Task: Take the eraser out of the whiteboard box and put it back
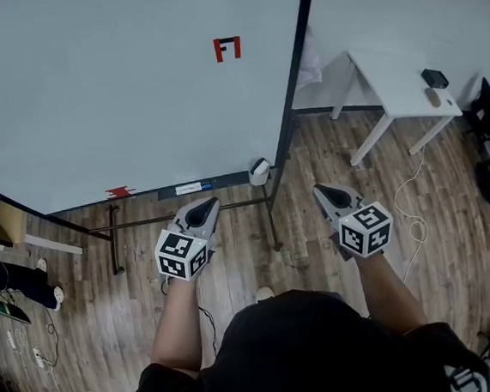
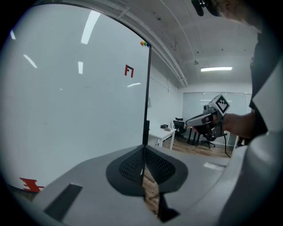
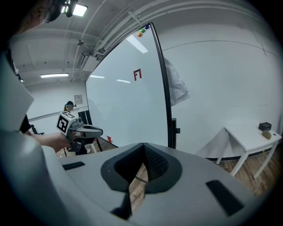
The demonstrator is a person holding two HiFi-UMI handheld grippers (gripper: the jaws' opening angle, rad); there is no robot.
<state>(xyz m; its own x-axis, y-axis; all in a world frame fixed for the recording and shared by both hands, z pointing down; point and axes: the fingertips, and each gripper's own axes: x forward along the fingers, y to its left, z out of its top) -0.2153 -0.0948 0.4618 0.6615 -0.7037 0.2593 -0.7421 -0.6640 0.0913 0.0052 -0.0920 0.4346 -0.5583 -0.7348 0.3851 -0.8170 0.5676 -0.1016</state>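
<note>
**Head view.**
- Whiteboard [image 1: 114, 91]: filling the upper left of the frame, standing on a dark frame over the wood floor [image 1: 233, 252].
- Box [image 1: 260, 171]: a small white holder sitting at the board's lower right corner, near frame centre. Something dark is showing in its mouth. This is likely the eraser, though it is too small to confirm.
- Left gripper [image 1: 204, 205] and right gripper [image 1: 321, 189]: both being held out at lower centre and pointing toward the board. The box is lying between their lines, higher in the frame and clear of both.
- White surface [image 1: 394, 90]: sitting at upper right, carrying two small items.

**Left gripper view.** The jaws are meeting at the tips, clenched on nothing. The board is filling the left half of the frame.

**Right gripper view.** The jaws are likewise pressing together, with nothing between them. The board's edge is running up the centre.

**Step in hand, as judged.** The grippers are approaching the box, and the eraser is not yet out. Doing this well is calling for three things:
- releasing one pair of jaws before arrival;
- lining them across the eraser's narrow sides;
- lifting straight up, so the box is not dragging along.
</note>
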